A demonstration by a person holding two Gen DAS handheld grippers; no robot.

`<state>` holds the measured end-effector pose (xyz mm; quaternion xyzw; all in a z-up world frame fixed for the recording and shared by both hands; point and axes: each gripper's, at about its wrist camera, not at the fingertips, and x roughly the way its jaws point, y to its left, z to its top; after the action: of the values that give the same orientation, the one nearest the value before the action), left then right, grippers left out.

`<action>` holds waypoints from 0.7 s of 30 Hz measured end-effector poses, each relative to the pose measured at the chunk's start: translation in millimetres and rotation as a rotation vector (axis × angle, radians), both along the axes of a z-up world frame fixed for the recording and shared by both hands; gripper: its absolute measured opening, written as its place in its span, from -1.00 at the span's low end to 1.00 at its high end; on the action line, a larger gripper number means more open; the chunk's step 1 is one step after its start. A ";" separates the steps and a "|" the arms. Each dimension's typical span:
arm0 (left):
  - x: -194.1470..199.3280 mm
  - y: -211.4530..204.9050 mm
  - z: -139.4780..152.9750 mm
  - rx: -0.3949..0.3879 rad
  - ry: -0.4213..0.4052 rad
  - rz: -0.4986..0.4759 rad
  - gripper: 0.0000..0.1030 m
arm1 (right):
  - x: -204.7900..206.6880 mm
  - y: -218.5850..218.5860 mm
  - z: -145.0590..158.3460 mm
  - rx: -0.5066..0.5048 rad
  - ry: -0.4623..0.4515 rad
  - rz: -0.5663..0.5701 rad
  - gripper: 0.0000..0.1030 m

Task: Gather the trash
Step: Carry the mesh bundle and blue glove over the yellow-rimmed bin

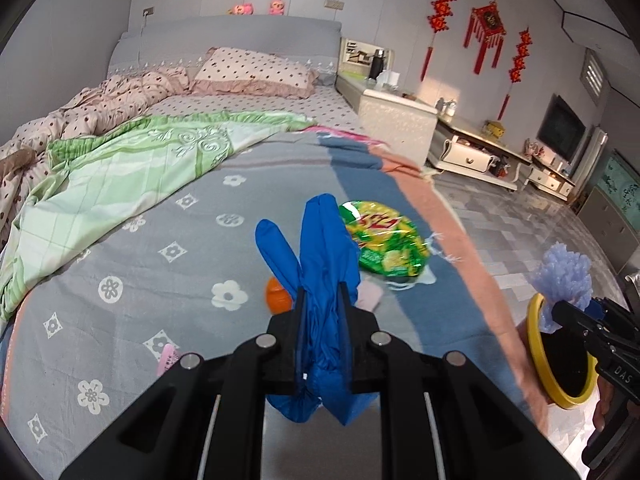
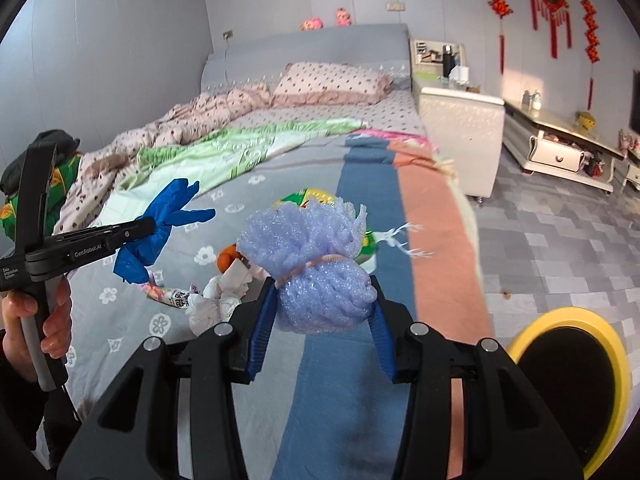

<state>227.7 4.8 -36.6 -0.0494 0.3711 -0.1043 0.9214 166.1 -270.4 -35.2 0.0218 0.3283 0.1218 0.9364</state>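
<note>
My left gripper (image 1: pixel 322 300) is shut on a blue rubber glove (image 1: pixel 320 248) and holds it above the bed; it also shows in the right wrist view (image 2: pixel 148 226). My right gripper (image 2: pixel 324 300) is shut on a lilac foam net ball (image 2: pixel 316 268) tied with a band, above the bed's right edge; it shows in the left wrist view (image 1: pixel 564 280) beside a yellow-rimmed black bin (image 1: pixel 560 356). The bin stands on the floor by the bed (image 2: pixel 568 380). On the bedspread lie a green-yellow snack bag (image 1: pixel 384 240), an orange peel (image 1: pixel 276 296), crumpled white tissue (image 2: pixel 218 304) and a printed wrapper (image 2: pixel 168 294).
The bed (image 1: pixel 132 248) carries a green sheet (image 1: pixel 120 168), a dotted quilt and a pillow. A white nightstand (image 1: pixel 396 120) and a low TV cabinet (image 1: pixel 476 152) stand to the right on a grey tiled floor (image 2: pixel 560 248).
</note>
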 end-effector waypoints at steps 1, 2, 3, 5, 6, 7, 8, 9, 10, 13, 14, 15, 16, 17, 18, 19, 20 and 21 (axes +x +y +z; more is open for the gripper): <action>-3.4 -5.7 5.7 -0.003 -0.008 -0.011 -0.75 | -7.0 -6.8 5.9 0.005 -0.009 -0.011 -0.18; -6.6 -12.1 11.4 -0.005 -0.016 -0.021 -0.75 | -11.4 -11.3 9.6 0.008 -0.015 -0.017 -0.18; -9.4 -17.6 15.5 -0.007 -0.023 -0.029 -0.75 | -15.5 -15.6 13.5 0.010 -0.021 -0.022 -0.18; -15.4 -31.7 26.2 -0.013 -0.041 -0.051 -0.75 | -25.2 -28.4 22.5 0.015 -0.039 -0.040 -0.17; -18.8 -40.0 31.9 -0.015 -0.051 -0.065 -0.75 | -28.8 -34.0 25.6 0.017 -0.045 -0.047 -0.17; -21.4 -46.2 35.8 -0.016 -0.059 -0.075 -0.75 | -35.2 -42.1 30.8 0.019 -0.056 -0.059 -0.17; -24.4 -54.0 40.2 -0.017 -0.067 -0.089 -0.75 | -38.6 -47.6 34.0 0.019 -0.062 -0.067 -0.17; -26.9 -61.6 44.0 -0.019 -0.075 -0.102 -0.75 | -42.6 -53.2 36.8 0.018 -0.068 -0.075 -0.17; -30.4 -71.8 49.1 -0.022 -0.084 -0.119 -0.75 | -48.3 -61.8 41.0 0.017 -0.075 -0.089 -0.17; -37.1 -95.2 58.4 -0.023 -0.104 -0.156 -0.75 | -59.6 -82.0 48.4 0.014 -0.086 -0.123 -0.17; -39.3 -103.3 61.2 -0.025 -0.108 -0.171 -0.75 | -63.7 -92.1 51.0 0.015 -0.089 -0.140 -0.17; -40.7 -110.2 63.5 -0.028 -0.110 -0.185 -0.75 | -64.5 -95.7 53.3 0.014 -0.091 -0.149 -0.17; -42.0 -118.5 65.7 -0.029 -0.112 -0.200 -0.75 | -69.0 -104.9 56.5 0.011 -0.095 -0.167 -0.17; -43.1 -125.9 67.7 -0.030 -0.113 -0.212 -0.75 | -71.2 -110.7 58.6 0.011 -0.097 -0.177 -0.16; -44.1 -132.1 69.7 -0.030 -0.115 -0.222 -0.75 | -74.6 -118.8 61.6 0.014 -0.100 -0.191 -0.16; -44.6 -139.4 71.9 -0.032 -0.117 -0.233 -0.75 | -77.4 -126.8 64.7 0.017 -0.104 -0.206 -0.16; -45.4 -146.3 74.3 -0.035 -0.117 -0.245 -0.75 | -80.1 -133.3 67.5 0.018 -0.107 -0.219 -0.16; -46.0 -152.3 76.1 -0.037 -0.118 -0.255 -0.75 | -82.3 -139.7 70.1 0.020 -0.110 -0.232 -0.16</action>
<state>181.7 -147.5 39.5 -0.0129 0.3174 -0.2302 0.9199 83.7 -410.1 34.9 0.0621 0.2705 0.0168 0.9606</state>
